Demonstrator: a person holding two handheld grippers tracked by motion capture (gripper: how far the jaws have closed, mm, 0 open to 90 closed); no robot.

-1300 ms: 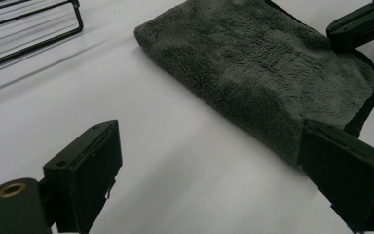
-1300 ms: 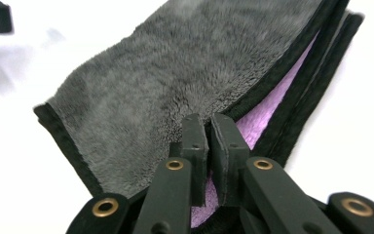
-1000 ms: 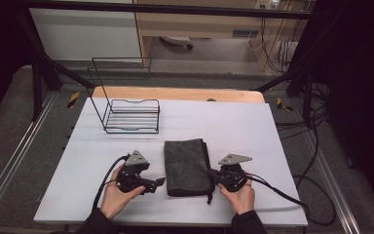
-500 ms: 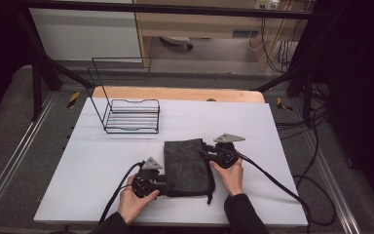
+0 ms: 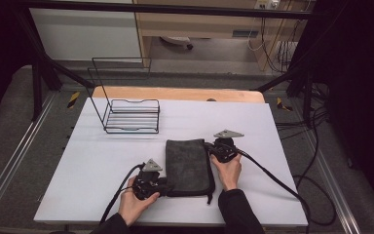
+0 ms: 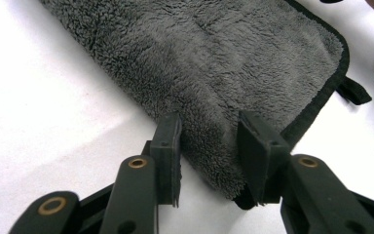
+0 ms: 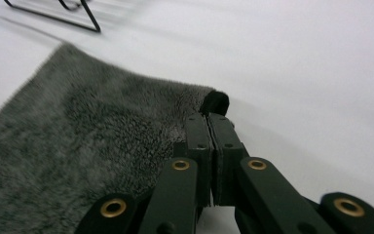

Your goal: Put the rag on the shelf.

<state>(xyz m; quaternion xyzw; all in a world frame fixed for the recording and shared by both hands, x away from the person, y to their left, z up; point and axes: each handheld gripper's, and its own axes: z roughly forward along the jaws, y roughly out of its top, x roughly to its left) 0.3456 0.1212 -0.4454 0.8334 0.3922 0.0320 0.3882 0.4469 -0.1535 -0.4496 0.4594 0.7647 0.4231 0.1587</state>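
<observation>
my right gripper (image 7: 209, 122) is clenched: its two black jaws are pressed flat together, with the far right corner of the grey towel (image 7: 92, 146) pinched between them. a dark nub of the towel's black edging pokes out just past the jaw tips. the rest of the fluffy cloth spreads away to the left of those jaws, flat on the white table (image 7: 311, 63). well beyond the towel, at the top of the right gripper view, the foot of a black wire rack (image 7: 53, 14) stands on the table.

my left gripper (image 6: 209, 141) has just been closing, and its jaws stand either side of the towel's near left corner (image 6: 209, 63). the pile bulges up between the two pads, which look to be touching it on both sides, though i cannot tell how firmly they bite. the black-bound edge of the cloth runs off to the right of the right-hand jaw, and a small black loop tab (image 6: 353, 90) sticks out from that edge onto the table.

from the high view, the left gripper (image 5: 161, 184) sits at the towel's near left corner and the right gripper (image 5: 213, 147) at its far right corner, so the towel (image 5: 187, 165) lies folded between my two hands. the wire rack (image 5: 129, 114) stands well apart toward the far left of the table (image 5: 102, 165).
</observation>
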